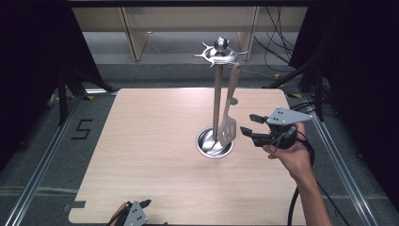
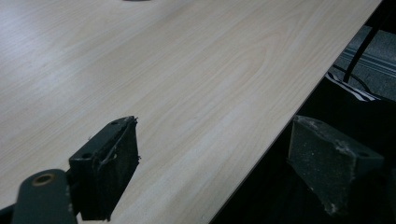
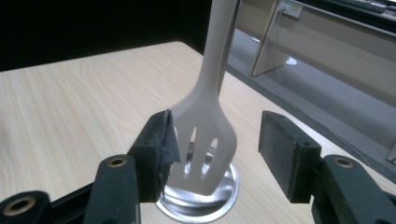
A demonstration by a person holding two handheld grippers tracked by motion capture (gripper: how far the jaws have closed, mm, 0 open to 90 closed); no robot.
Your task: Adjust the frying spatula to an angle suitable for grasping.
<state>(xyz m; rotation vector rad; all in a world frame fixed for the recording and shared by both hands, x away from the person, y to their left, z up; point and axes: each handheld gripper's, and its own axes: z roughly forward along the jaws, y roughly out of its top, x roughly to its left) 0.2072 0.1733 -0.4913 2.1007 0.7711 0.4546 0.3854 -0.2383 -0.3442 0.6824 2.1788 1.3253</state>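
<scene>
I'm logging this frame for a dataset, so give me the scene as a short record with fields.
surface: wooden table
stand: metal utensil stand, round base, hooks on top
utensil: slotted spatula hanging from the stand, blade just above the base
right gripper: open, jaws level with the spatula blade, not closed on it
left gripper: open, at the table's near edge, holding nothing

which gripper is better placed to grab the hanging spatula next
Right. The right gripper is open and level with the pale slotted plastic spatula hanging from the steel utensil stand. The left gripper sits at the table's near edge.
</scene>
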